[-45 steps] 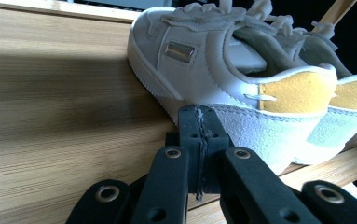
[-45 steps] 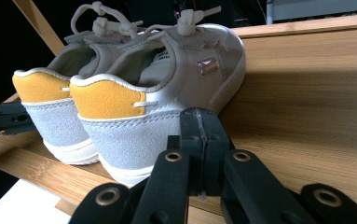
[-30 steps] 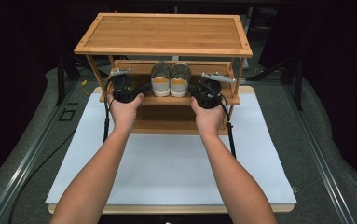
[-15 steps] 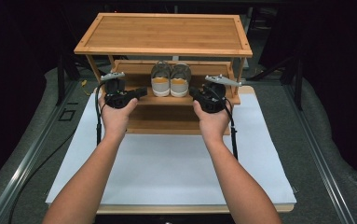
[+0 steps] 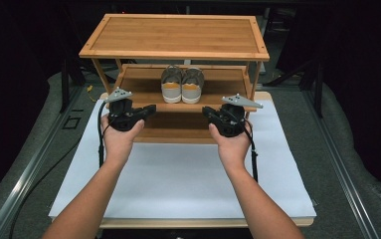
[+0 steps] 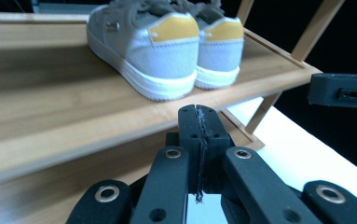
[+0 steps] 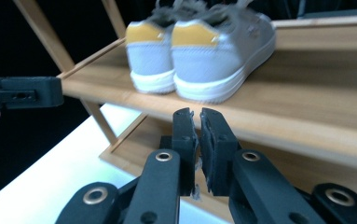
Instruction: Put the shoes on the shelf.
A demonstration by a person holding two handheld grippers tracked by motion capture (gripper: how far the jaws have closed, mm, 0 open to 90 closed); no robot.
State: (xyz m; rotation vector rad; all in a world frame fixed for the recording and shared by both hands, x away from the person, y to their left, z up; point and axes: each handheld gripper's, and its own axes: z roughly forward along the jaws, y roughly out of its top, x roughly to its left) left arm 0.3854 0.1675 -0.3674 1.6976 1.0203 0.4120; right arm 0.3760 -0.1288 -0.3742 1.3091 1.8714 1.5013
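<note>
Grey canvas with yellow heel tabs and white rubber soles: the pair of sneakers is sitting side by side on the middle shelf of the bamboo shoe rack, heels facing me, the two shoes touching or nearly so. I am judging them light and soft in the upper, stiffer at the heel counter and sole, so the heel cup or the collar just above the yellow tab looks like the firmest place to pinch; the rubber rim would probably slip. I am holding my left gripper in front of the rack, left of the shoes and below their shelf edge, its jaws pressed together with nothing between them. My right gripper is hovering at the matching spot right of the shoes; its jaws have just been opening and are standing a slit apart, empty. Under the rack, the white board is lying bare on the table.
</note>
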